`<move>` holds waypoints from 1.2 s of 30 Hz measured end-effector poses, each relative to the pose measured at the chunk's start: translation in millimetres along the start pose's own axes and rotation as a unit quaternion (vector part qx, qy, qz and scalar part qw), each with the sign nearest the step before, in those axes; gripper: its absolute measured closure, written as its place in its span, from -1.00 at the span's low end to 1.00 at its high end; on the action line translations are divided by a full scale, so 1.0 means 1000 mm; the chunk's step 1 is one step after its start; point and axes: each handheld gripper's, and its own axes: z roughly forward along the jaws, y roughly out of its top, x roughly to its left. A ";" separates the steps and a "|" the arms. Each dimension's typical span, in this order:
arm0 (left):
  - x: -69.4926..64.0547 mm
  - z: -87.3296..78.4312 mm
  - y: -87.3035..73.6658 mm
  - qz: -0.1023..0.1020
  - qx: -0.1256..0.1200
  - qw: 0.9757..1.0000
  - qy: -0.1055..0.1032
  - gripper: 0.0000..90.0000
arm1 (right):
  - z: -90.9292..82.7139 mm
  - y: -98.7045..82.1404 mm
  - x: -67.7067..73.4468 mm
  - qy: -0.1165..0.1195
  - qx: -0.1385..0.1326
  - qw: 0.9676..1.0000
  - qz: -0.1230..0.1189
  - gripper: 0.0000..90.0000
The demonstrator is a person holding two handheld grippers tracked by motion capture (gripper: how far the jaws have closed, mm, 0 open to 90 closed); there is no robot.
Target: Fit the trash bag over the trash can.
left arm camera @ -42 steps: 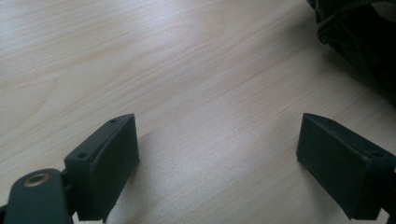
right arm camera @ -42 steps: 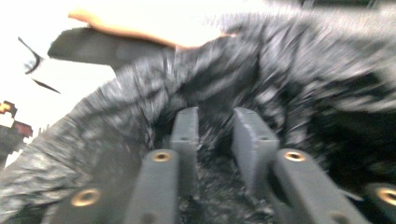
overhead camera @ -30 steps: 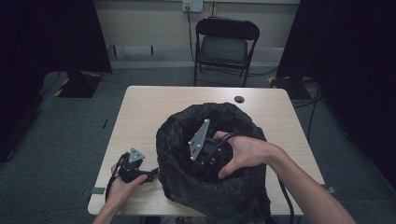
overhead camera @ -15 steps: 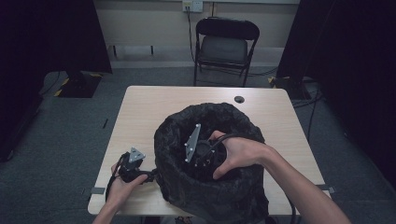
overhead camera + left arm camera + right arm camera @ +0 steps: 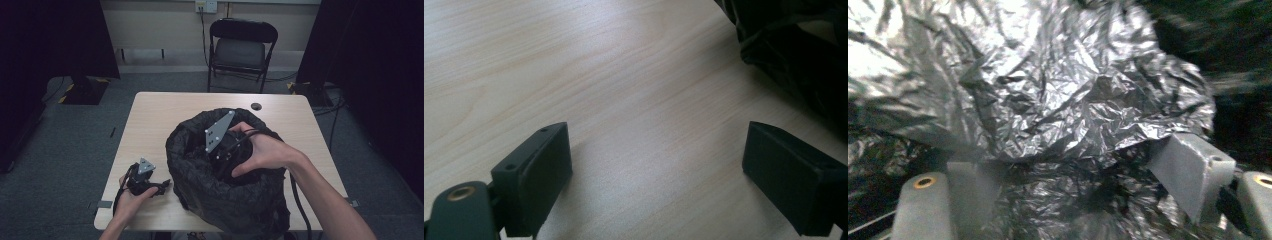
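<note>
1 black bag [image 5: 235, 195] on table [image 5: 150, 120]: right claw [image 5: 1083, 185] inside (jaws just opening, nothing gripped) shaping it; left claw [image 5: 659, 175] released, idle.

Bench [image 5: 155, 120]: pale wood-look top, fine straight grain, smooth w/ a soft satin sheen, close up in the left gripper view [image 5: 634, 80]. Black bag [image 5: 225, 195]: thin plastic film, heavily crinkled, matt-dark from high view; inside it, in the right gripper view, the film [image 5: 1048, 100] looks glossy, catching light silver-grey on every crease. Left tongs [image 5: 656, 185]: black hard plastic, matt, flat smooth pads, brass-look insert at one corner. Right tongs [image 5: 1088, 190]: same matt plastic, looks greyish in the glare. Plate on right tongs [image 5: 218, 131]: grey sheet metal, dull finish, small holes. Chair [image 5: 240, 52]: padded grey seat, black glossy metal frame. Floor: grey carpet, rough.
</note>
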 end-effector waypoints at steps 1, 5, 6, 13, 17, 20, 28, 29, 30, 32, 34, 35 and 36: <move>0.000 0.000 0.000 0.000 0.000 1.000 0.000 -0.74 | -0.003 0.000 -0.001 -0.005 -0.007 1.000 0.001 -0.49; 0.000 0.000 0.000 0.000 0.000 1.000 0.000 -0.74 | -0.011 -0.001 -0.004 -0.018 -0.026 0.999 0.022 -0.51; 0.000 0.000 0.000 0.000 0.000 1.000 0.000 -0.74 | -0.013 -0.001 -0.005 -0.025 -0.032 0.999 0.027 -0.51; 0.000 0.000 0.000 0.000 0.000 1.000 0.000 -0.74 | -0.025 0.000 -0.011 -0.066 -0.080 0.994 0.042 -0.57; 0.000 0.000 0.000 0.000 0.000 1.000 0.000 -0.74 | -0.032 0.000 -0.010 -0.054 -0.087 0.994 0.030 -0.37; 0.000 0.000 0.000 0.001 0.000 1.000 0.000 -0.74 | -0.037 -0.002 -0.009 -0.025 -0.094 0.995 0.033 0.21; 0.000 0.000 0.000 0.001 0.000 1.000 -0.001 -0.74 | -0.041 -0.003 -0.011 -0.062 -0.138 0.988 0.036 -0.55; 0.000 0.000 0.000 0.001 0.000 1.000 -0.001 -0.74 | -0.041 -0.003 -0.010 -0.059 -0.133 0.989 0.029 -0.65; 0.000 0.000 0.000 0.001 0.000 1.000 -0.001 -0.74 | -0.039 -0.003 -0.007 -0.034 -0.111 0.993 0.022 -0.65; 0.000 0.000 0.000 0.001 0.000 1.000 -0.001 -0.74 | -0.034 -0.004 -0.002 -0.015 -0.081 0.997 -0.010 -0.40; 0.000 0.000 0.000 0.002 0.001 1.000 -0.001 -0.74 | -0.025 -0.004 -0.002 -0.024 -0.048 0.999 -0.001 -0.41; 0.000 0.000 0.000 0.002 0.001 1.000 -0.001 -0.74 | -0.022 -0.004 -0.002 -0.019 -0.034 0.999 0.001 -0.27; 0.000 0.000 0.000 0.002 0.001 1.000 -0.002 -0.74 | -0.019 -0.004 -0.004 -0.027 -0.014 1.000 0.006 -0.18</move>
